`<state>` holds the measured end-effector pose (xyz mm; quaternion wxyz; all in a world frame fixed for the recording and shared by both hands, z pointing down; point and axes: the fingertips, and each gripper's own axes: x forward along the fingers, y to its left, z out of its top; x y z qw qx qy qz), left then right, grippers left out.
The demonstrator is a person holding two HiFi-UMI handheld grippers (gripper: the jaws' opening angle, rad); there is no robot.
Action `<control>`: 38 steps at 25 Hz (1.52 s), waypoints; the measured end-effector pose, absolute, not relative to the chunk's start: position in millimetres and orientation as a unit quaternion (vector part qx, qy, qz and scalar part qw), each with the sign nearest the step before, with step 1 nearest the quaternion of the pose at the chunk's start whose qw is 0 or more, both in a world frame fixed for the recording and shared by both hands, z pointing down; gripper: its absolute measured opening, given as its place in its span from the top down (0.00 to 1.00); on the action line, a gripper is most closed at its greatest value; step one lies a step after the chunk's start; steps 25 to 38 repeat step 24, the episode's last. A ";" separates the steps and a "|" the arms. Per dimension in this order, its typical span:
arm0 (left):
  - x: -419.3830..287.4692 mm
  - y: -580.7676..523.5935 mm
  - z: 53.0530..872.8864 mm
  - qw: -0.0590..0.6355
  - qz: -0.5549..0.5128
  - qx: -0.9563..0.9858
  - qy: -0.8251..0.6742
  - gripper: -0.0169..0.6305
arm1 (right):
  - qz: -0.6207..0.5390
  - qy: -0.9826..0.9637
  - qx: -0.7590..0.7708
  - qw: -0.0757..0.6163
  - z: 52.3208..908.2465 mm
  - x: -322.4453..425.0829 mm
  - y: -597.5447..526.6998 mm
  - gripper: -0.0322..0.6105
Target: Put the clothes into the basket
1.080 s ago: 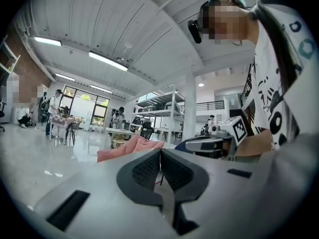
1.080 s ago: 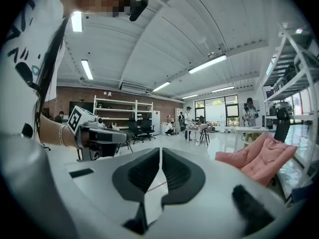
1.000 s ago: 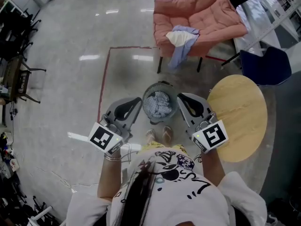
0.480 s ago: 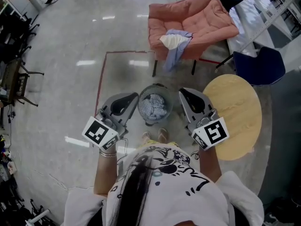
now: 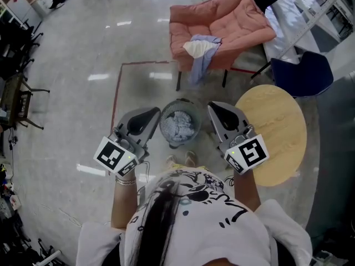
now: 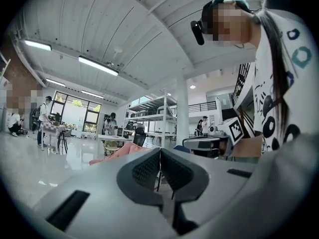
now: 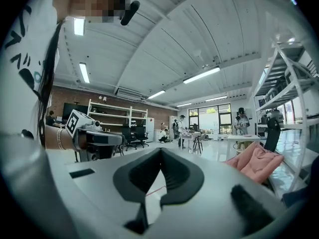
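Note:
A grey mesh basket [image 5: 178,127] stands on the floor in front of the person's feet, with light blue-grey clothes [image 5: 179,122] inside. Further off, a blue and cream garment [image 5: 201,53] hangs over the front of a pink armchair [image 5: 222,27]. My left gripper [image 5: 148,113] hovers just left of the basket, and its jaws are shut with nothing between them. My right gripper [image 5: 214,108] hovers just right of the basket, also shut and empty. Both point level, towards the chair. In the left gripper view the pink chair [image 6: 117,153] shows past the shut left gripper [image 6: 159,151].
A round wooden table [image 5: 274,132] stands to the right, with a dark blue chair [image 5: 302,73] behind it. Red tape [image 5: 117,93] marks a square on the glossy floor. Black chairs and equipment [image 5: 16,87] line the left edge. Several people stand far back in the hall.
Both grippers have risen slightly and stayed beside the basket. The head view has shifted, so the chair and basket sit a little further left and lower in the picture.

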<state>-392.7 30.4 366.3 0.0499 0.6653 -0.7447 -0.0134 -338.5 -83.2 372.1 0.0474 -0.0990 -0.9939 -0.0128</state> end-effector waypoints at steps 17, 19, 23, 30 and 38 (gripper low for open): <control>-392.6 23.6 370.1 0.054 -0.017 0.665 -0.745 0.95 | -0.016 -0.992 -0.115 0.048 371.2 -337.8 -86.5 0.91; -392.0 24.0 369.7 0.055 -0.017 0.665 -0.744 0.95 | -0.015 -0.992 -0.116 0.048 370.6 -337.6 -85.2 0.91; -393.0 23.9 370.5 0.055 -0.014 0.665 -0.744 0.95 | -0.015 -0.992 -0.116 0.048 371.2 -338.9 -84.6 0.91; -393.3 24.0 371.0 0.056 -0.013 0.665 -0.745 0.95 | -0.015 -0.992 -0.117 0.048 371.7 -339.3 -84.5 0.91; -393.3 24.0 371.0 0.056 -0.013 0.665 -0.745 0.95 | -0.015 -0.992 -0.117 0.048 371.7 -339.3 -84.5 0.91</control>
